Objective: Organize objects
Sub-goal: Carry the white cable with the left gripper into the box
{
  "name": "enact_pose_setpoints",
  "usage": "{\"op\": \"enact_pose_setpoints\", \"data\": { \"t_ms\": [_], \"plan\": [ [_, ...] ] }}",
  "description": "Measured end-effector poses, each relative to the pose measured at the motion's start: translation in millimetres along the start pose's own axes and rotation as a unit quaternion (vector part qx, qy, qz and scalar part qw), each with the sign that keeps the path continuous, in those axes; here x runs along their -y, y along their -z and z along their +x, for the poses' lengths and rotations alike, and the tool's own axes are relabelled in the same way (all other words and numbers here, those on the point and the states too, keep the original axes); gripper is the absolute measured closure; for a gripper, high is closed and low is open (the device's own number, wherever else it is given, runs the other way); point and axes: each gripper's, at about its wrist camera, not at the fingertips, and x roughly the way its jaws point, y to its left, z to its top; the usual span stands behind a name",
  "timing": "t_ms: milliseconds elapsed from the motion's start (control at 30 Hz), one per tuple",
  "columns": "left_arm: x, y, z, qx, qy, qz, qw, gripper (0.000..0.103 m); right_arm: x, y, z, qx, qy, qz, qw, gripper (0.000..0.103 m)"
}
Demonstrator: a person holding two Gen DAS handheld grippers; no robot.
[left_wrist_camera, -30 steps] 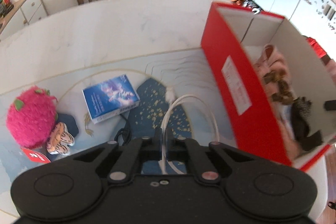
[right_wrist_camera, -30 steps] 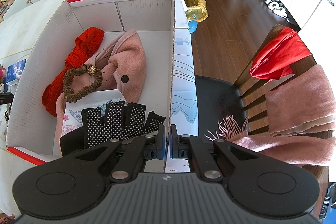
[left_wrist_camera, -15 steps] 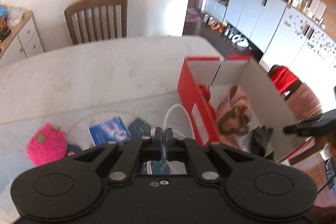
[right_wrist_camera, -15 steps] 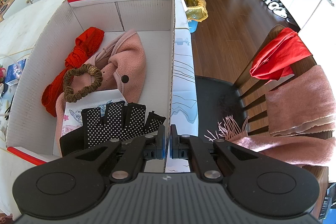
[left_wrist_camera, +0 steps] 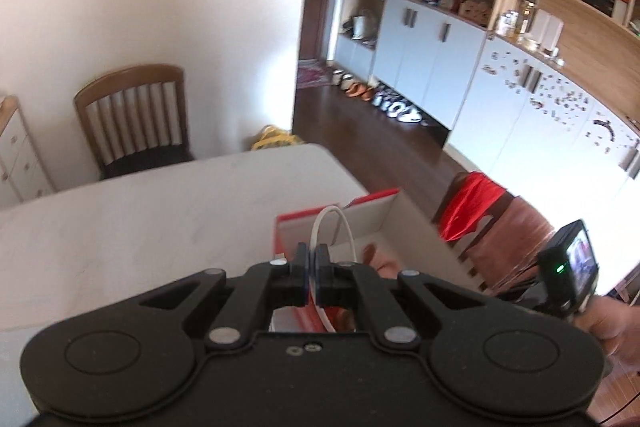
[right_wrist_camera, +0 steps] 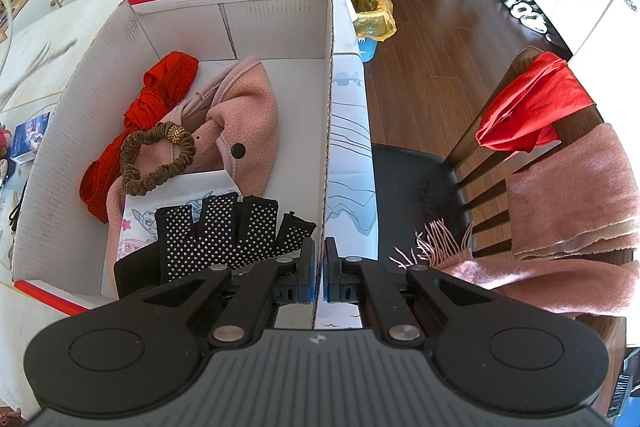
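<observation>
From the left wrist camera, my left gripper (left_wrist_camera: 311, 259) had its jaws pressed together on a white cable (left_wrist_camera: 335, 217), which looped up above the fingertips and ran back down between them. The whole view was blurred. The gripper's black body hid the near part of the red box (left_wrist_camera: 289, 227), so I could see only its far corner and a little pink cloth inside it. The marble-look table (left_wrist_camera: 160, 223) was pale and bare where I could see it. Beyond it a wooden chair (left_wrist_camera: 134, 119) stood against a white wall, and dark wood flooring ran to grey cabinets with shoes lined up at their foot. At the right edge a hand (left_wrist_camera: 612, 323) held the other gripper's camera unit, cut off by the frame.

From the right wrist camera, my right gripper (right_wrist_camera: 320, 263) had its jaws closed on the right-hand cardboard wall of the box (right_wrist_camera: 329, 107), one finger on each side of it. Inside the box lay a red scarf (right_wrist_camera: 160, 99), a pink hat (right_wrist_camera: 244, 115), a brown scrunchie (right_wrist_camera: 156, 157) resting on the hat, and black studded gloves (right_wrist_camera: 232, 231) nearest me, over a printed piece I couldn't identify. A blue packet (right_wrist_camera: 30, 135) lay on the table to the left of the box, partly hidden by its wall. To the right a chair (right_wrist_camera: 420, 187) carried a red cloth (right_wrist_camera: 528, 107) and a pink fringed scarf (right_wrist_camera: 568, 207). A yellow-lined bin (right_wrist_camera: 370, 13) stood on the floor beyond the table's corner.
</observation>
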Motion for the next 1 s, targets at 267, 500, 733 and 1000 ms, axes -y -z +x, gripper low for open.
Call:
{"op": "enact_pose_setpoints", "data": {
  "t_ms": [267, 500, 733, 1000],
  "plan": [
    [48.8, -10.5, 40.5, -0.01, 0.036, 0.04, 0.9985, 0.102, 0.0, 0.1, 0.4, 0.0, 0.0, 0.0, 1.0, 0.101],
    [83.9, 2.0, 86.1, -0.031, 0.04, 0.07, 0.9962, 0.102, -0.2, 0.0, 0.5, 0.0, 0.0, -0.001, 1.0, 0.101],
    [96.3, 24.3, 126.5, -0.076, 0.035, 0.081, 0.9931, 0.102, -0.9, -0.4, 2.9, 0.0, 0.0, -0.002, 1.0, 0.101],
    [97.5, 45.3, 159.3, -0.12, 0.035, 0.076, 0.9893, 0.102, -0.2, -1.3, 3.9, -0.001, -0.003, -0.003, 1.0, 0.101]
  ]
}}
